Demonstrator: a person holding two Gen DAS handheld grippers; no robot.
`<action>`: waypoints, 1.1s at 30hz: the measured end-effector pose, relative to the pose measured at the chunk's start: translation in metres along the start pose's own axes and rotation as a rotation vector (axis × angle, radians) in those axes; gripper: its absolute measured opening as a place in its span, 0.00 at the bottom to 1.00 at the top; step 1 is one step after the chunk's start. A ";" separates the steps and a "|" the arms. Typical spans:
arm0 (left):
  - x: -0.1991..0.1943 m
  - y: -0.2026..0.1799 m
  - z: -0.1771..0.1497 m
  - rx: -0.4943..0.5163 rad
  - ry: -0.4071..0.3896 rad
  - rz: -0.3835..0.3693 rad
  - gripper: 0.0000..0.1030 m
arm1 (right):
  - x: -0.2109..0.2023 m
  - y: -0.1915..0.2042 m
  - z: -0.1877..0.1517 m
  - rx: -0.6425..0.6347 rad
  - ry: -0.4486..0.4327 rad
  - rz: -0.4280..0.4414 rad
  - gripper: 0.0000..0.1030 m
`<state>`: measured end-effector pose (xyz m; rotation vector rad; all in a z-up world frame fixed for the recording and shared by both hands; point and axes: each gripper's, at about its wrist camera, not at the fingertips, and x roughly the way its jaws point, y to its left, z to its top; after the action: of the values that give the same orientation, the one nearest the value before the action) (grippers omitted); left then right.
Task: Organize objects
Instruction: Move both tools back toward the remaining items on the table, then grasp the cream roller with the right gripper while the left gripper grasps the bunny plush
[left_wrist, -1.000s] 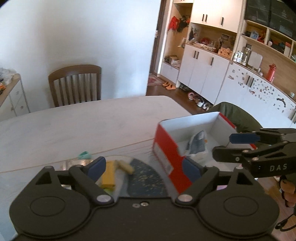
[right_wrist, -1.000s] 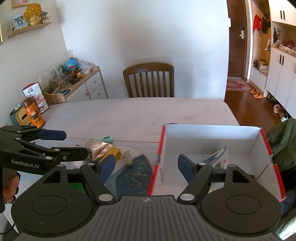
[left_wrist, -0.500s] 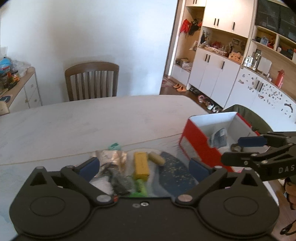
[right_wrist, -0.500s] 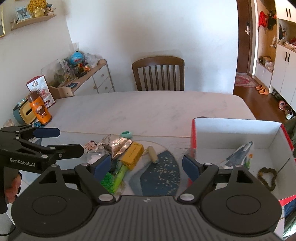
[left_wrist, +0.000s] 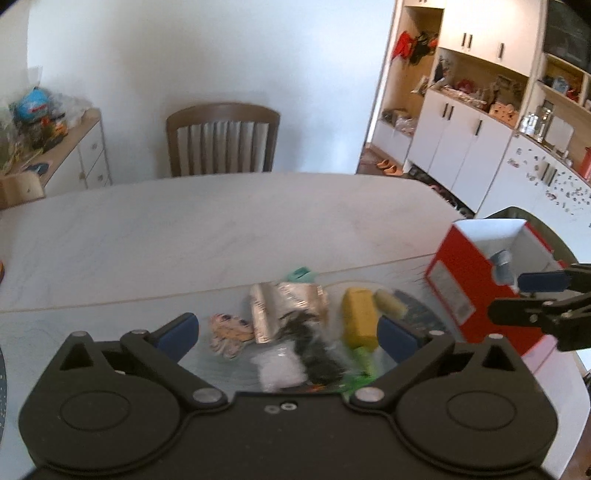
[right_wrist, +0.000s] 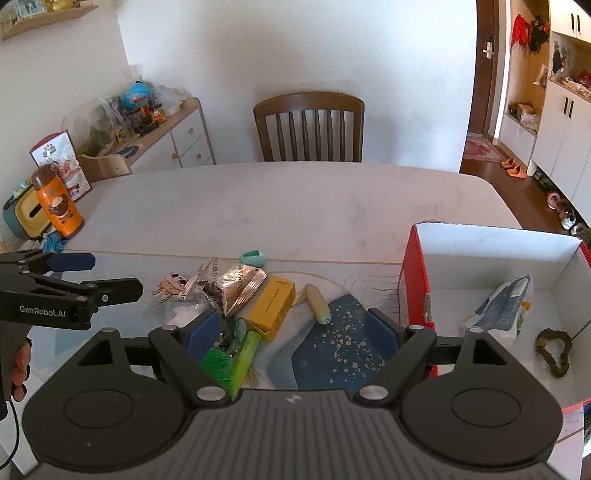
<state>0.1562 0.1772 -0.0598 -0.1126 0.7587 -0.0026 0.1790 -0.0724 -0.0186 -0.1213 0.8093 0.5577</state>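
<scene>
Clutter (right_wrist: 236, 295) lies beside red box (right_wrist: 417, 280); 2 grippers open.

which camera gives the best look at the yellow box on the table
The right wrist view. There the yellow box is sharp, its top face and printed side both visible, lying between the foil packet and the cream tube. The left wrist view shows the same box only as a motion-blurred yellow block, with no detail.

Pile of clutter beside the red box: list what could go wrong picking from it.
1. The yellow box lies against the foil packet and green marker; an open claw may drag neighbours.
2. The cream tube looks round and could roll.
3. The red box stands close; a swing might bump its wall.
</scene>
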 end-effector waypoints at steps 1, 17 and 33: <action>0.004 0.003 -0.001 -0.007 0.007 0.006 0.99 | 0.004 0.001 0.000 -0.001 0.004 -0.003 0.83; 0.072 0.059 -0.009 -0.047 0.101 0.115 0.99 | 0.093 -0.003 0.010 -0.050 0.103 -0.082 0.83; 0.108 0.065 -0.022 0.007 0.149 0.103 0.99 | 0.156 -0.030 0.008 -0.031 0.193 -0.116 0.65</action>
<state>0.2170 0.2349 -0.1560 -0.0671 0.9125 0.0857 0.2866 -0.0290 -0.1274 -0.2521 0.9751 0.4531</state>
